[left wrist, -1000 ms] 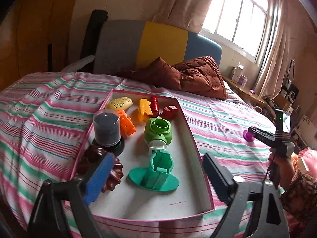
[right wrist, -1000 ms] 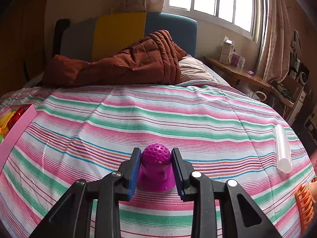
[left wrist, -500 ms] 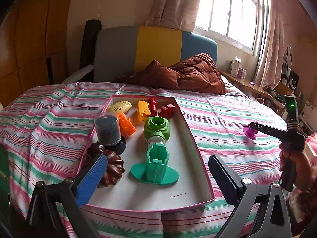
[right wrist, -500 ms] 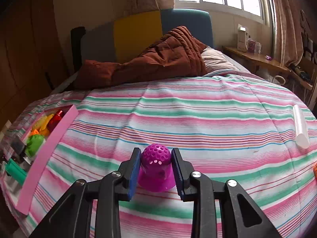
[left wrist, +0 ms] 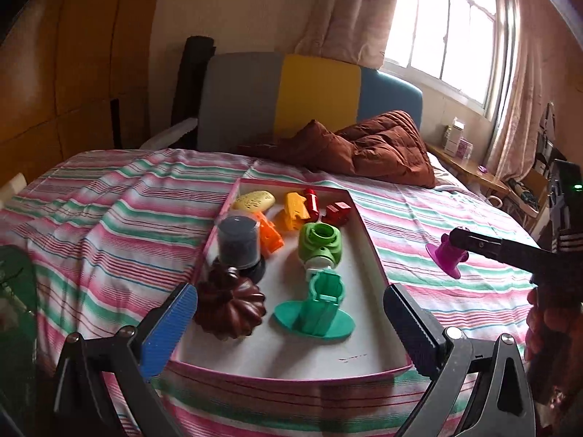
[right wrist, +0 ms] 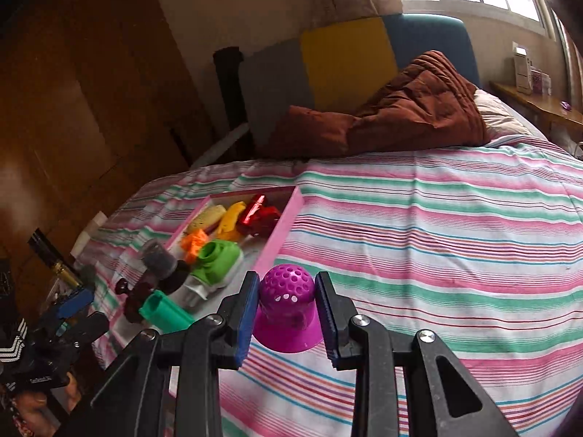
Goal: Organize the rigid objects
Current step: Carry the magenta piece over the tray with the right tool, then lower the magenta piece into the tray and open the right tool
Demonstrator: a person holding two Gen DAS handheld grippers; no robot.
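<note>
Purple perforated toy [right wrist: 288, 309] is clamped between the two pads of the right claw [right wrist: 287, 313], dome end pointing away from the handle and the flared base toward it, so its long axis runs pretty much along the fingers. It's carried above the striped bed [right wrist: 455, 255], not resting on it as far as I can tell. From that claw the pink tray [right wrist: 280, 233] lies to the left and a little ahead, its near long wall just beside the toy in the right wrist view, so I'd guess the move is a short sideways carry over that wall. The open patch looks to be the white floor near the teal stand [left wrist: 315, 309] and green piece [left wrist: 320, 245]. Left claw [left wrist: 291, 331] is spread wide and holding nothing, hovering at the tray's near end, nearer the tray overall but not involved.
</note>
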